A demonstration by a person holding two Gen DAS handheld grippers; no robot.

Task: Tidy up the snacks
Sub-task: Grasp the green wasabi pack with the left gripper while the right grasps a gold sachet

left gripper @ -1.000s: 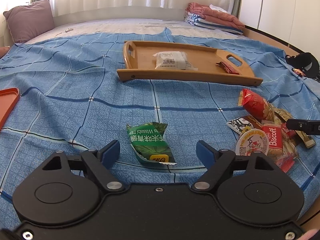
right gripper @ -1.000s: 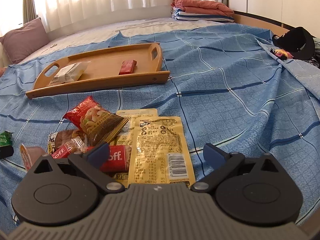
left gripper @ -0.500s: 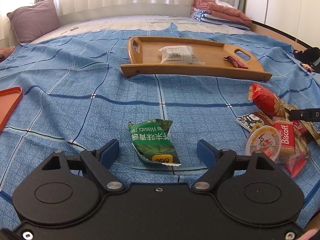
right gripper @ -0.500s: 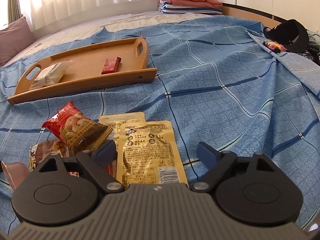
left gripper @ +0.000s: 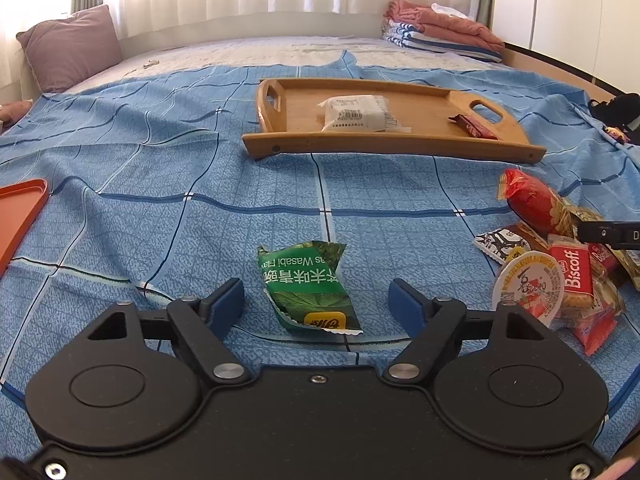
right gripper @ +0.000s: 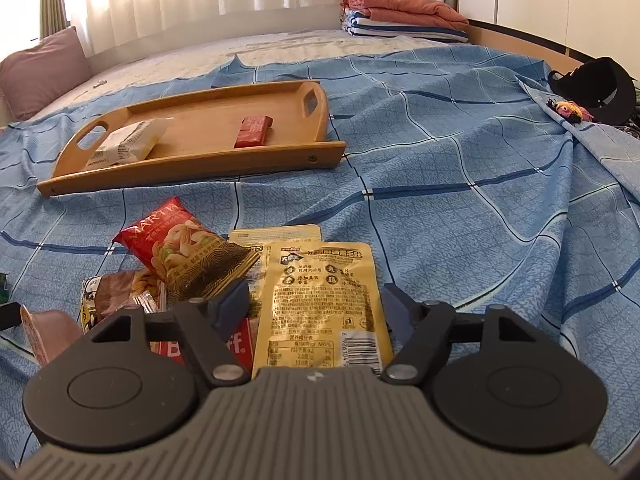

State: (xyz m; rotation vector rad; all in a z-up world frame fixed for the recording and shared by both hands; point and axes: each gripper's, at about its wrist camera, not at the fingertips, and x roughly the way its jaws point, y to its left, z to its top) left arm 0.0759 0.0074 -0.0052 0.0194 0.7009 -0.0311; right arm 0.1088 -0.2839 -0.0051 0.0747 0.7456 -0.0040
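A green wasabi snack packet lies on the blue checked bedspread between the fingers of my left gripper. Its jaws are closing, and the pads stand clear of the packet on both sides. My right gripper straddles a yellow pouch; its jaws are closing too, with gaps left at both pads. A red nut bag and a red Biscoff packet lie left of the pouch. The wooden tray farther back holds a white packet and a small red bar.
A pile of snacks with a round jelly cup lies right of the green packet. An orange tray sits at the left edge. Folded blankets, a pillow and a black cap lie around the bed.
Both grippers' jaws have narrowed around their packets, the right one more. The right gripper has shifted slightly, so the yellow pouch now sits centred between its fingers.
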